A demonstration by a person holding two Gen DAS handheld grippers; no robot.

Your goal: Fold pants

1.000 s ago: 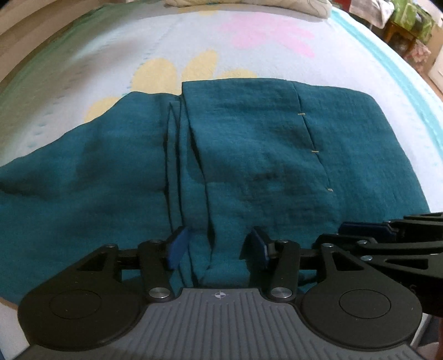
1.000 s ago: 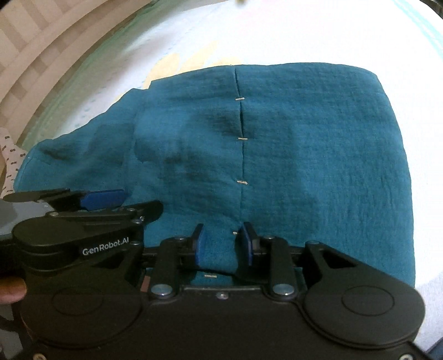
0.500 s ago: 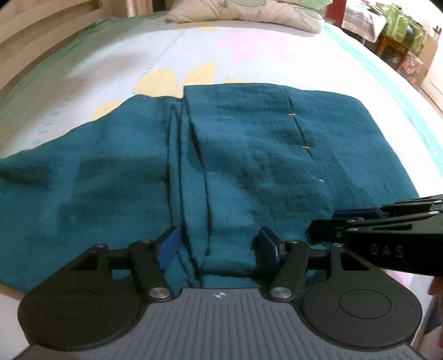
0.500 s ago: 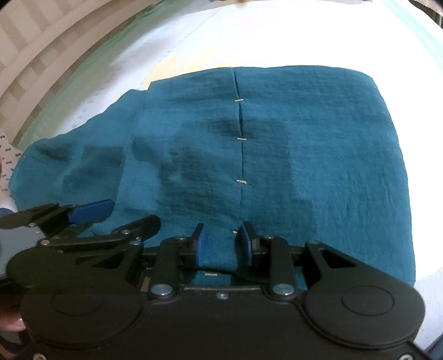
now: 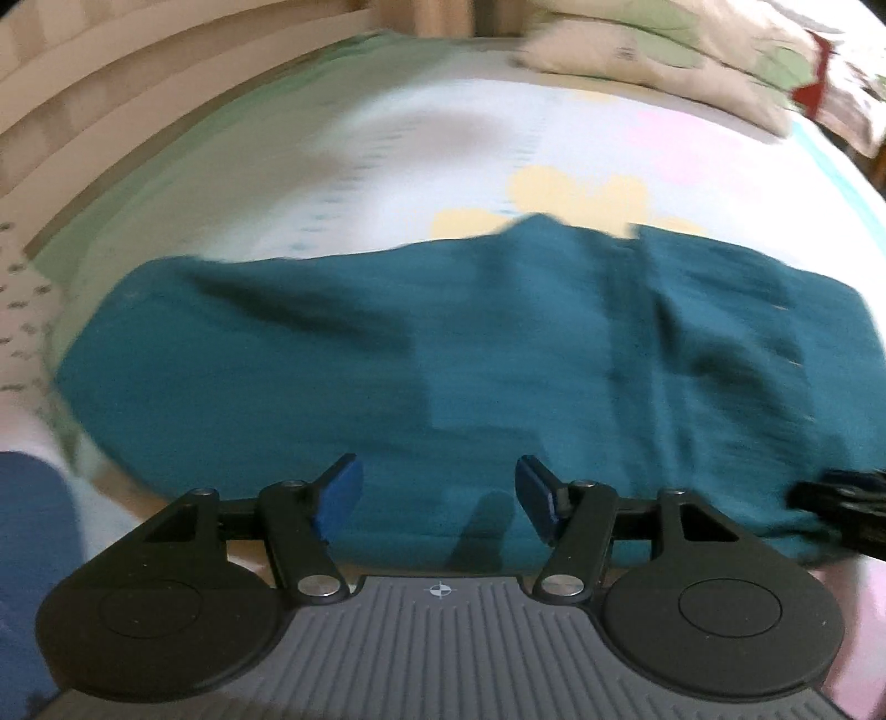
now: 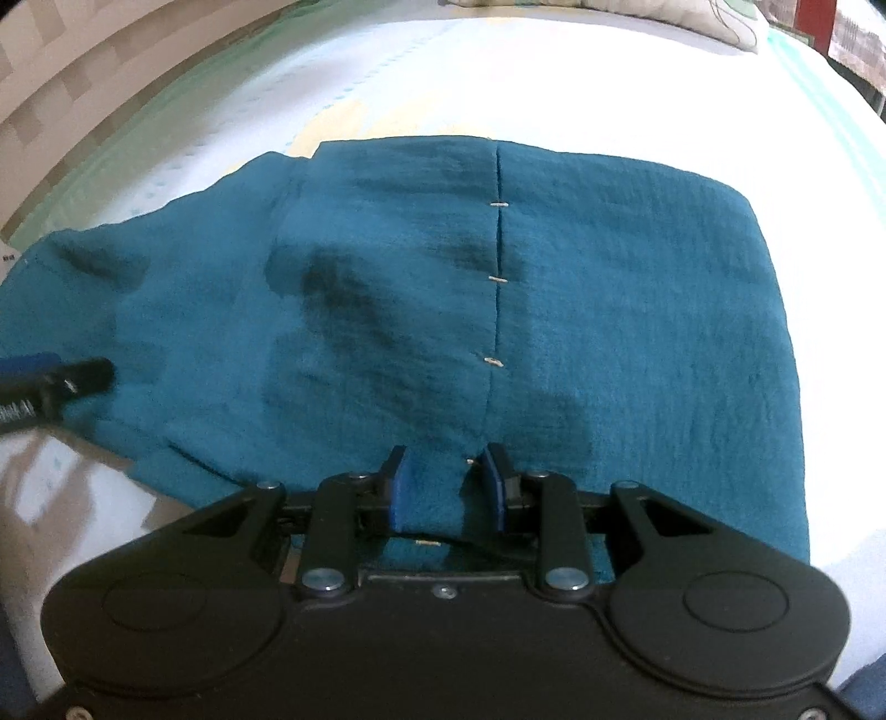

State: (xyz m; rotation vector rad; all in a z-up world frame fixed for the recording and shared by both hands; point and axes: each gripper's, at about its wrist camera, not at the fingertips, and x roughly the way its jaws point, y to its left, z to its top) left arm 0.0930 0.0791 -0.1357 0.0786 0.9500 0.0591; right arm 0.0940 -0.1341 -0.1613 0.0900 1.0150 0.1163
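Teal pants [image 5: 498, 354] lie spread on the bed, partly folded; in the right wrist view they [image 6: 609, 288] show a seam with pale stitches. My left gripper [image 5: 437, 501] is open and empty, its jaws wide apart over the near edge of the left part of the pants; that view is blurred. My right gripper [image 6: 446, 487] is shut on a bunched fold of the near edge of the pants by the seam. The left gripper's tip shows at the left of the right wrist view [image 6: 55, 376], and the right gripper's tip at the right of the left wrist view [image 5: 841, 498].
The bed sheet [image 5: 443, 144] is white with yellow and pink flower shapes and a green border. Pillows [image 5: 664, 50] lie at the far end. A wooden bed frame [image 6: 83, 83] runs along the left side. Bare sheet lies beyond the pants.
My left gripper has let go of the fold, opened wider and swung left along the pants. My right gripper keeps its hold and has hardly moved.
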